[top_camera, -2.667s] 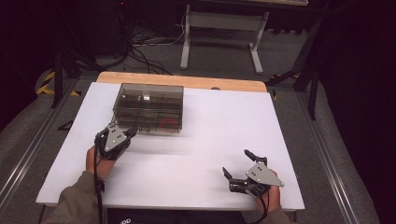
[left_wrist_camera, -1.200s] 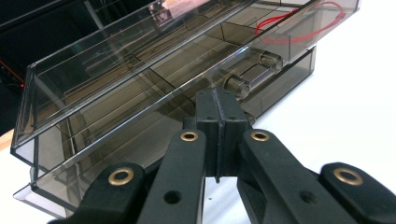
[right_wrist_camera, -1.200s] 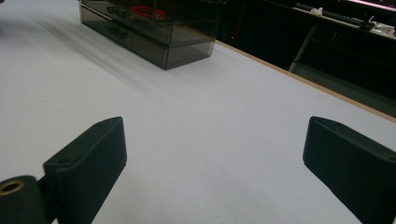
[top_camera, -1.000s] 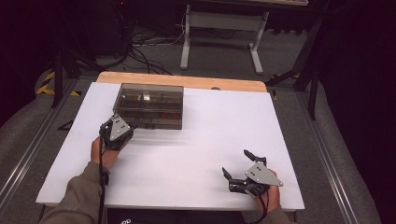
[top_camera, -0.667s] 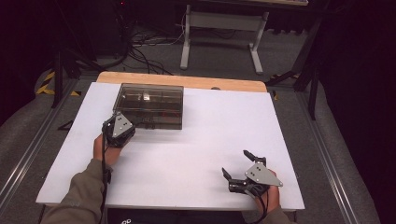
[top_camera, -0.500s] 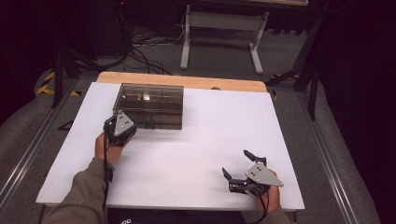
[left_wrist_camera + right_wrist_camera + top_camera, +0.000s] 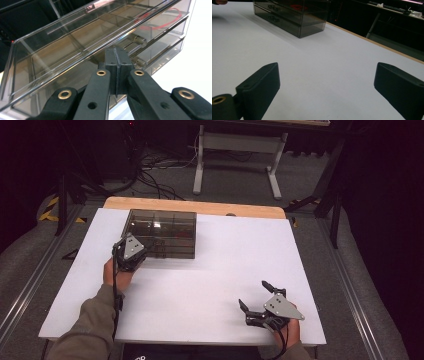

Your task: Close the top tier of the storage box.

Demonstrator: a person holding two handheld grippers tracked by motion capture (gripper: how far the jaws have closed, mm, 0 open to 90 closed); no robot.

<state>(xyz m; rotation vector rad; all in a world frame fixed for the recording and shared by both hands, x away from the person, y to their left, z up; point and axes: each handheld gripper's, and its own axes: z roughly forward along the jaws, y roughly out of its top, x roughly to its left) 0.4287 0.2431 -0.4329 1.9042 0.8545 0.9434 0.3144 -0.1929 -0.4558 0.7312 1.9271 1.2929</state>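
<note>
A smoky see-through drawer box (image 7: pixel 160 232) stands at the far left of the white table (image 7: pixel 215 265). Something red (image 7: pixel 160 18) lies in one of its upper compartments. My left gripper (image 7: pixel 141 254) is at the box's front left corner. In the left gripper view its pads meet flat together, so the left gripper (image 7: pixel 116 53) is shut, with its tip right at the front face of the box (image 7: pixel 62 47). My right gripper (image 7: pixel 252 293) rests near the table's front right, open, with bare table between its jaws. From the right gripper (image 7: pixel 329 75) the box (image 7: pixel 294 15) lies far off.
A wooden strip (image 7: pixel 200 207) runs along the table's far edge. Beyond it are a grey floor, loose cables (image 7: pixel 155 172) and the white legs of a stand (image 7: pixel 235 157). Metal rails flank the table on both sides.
My left gripper has moved forward and slightly right, from the open table up to the box's front corner. The right gripper has stayed where it was.
</note>
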